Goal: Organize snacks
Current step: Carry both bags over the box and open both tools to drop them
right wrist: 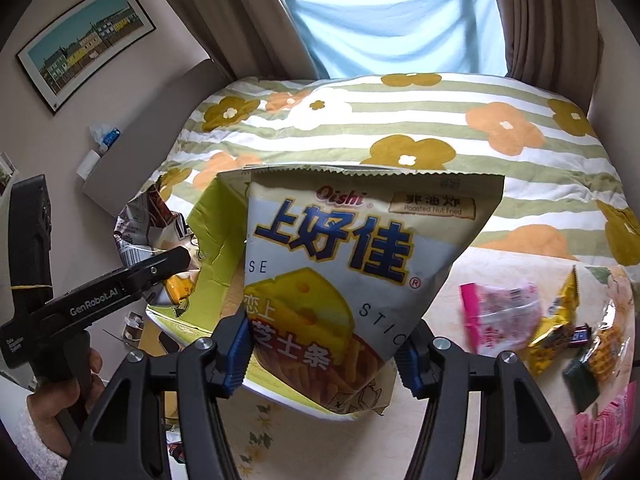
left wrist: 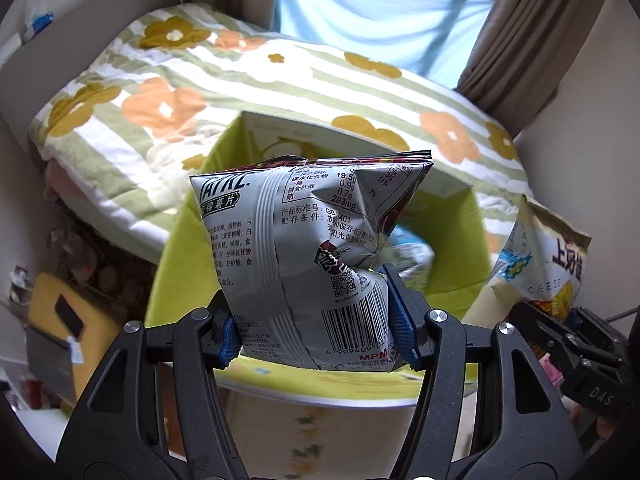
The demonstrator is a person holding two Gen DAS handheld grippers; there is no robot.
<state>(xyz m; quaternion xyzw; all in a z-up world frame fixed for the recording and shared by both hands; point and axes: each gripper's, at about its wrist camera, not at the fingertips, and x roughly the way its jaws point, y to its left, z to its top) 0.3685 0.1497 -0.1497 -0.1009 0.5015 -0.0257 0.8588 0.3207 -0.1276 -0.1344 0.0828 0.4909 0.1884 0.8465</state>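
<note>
1. Left claw (left wrist: 316, 336) clamps the lower end of a silver chip bag (left wrist: 304, 248), standing upright, its long axis toward 12 o'clock, directly above the green box (left wrist: 176, 240).
2. Right claw (right wrist: 324, 344) pinches a cheese-stick bag (right wrist: 360, 264), also upright; the box lies at its 9 to 10 o'clock, so the left claw looks nearer the opening.
3. Loose snack packets (right wrist: 520, 320) wait at 3 o'clock on the floral counter (right wrist: 280, 436).
4. Beyond, at 12 o'clock, a flowered bed (left wrist: 280, 80) and curtained window.
</note>
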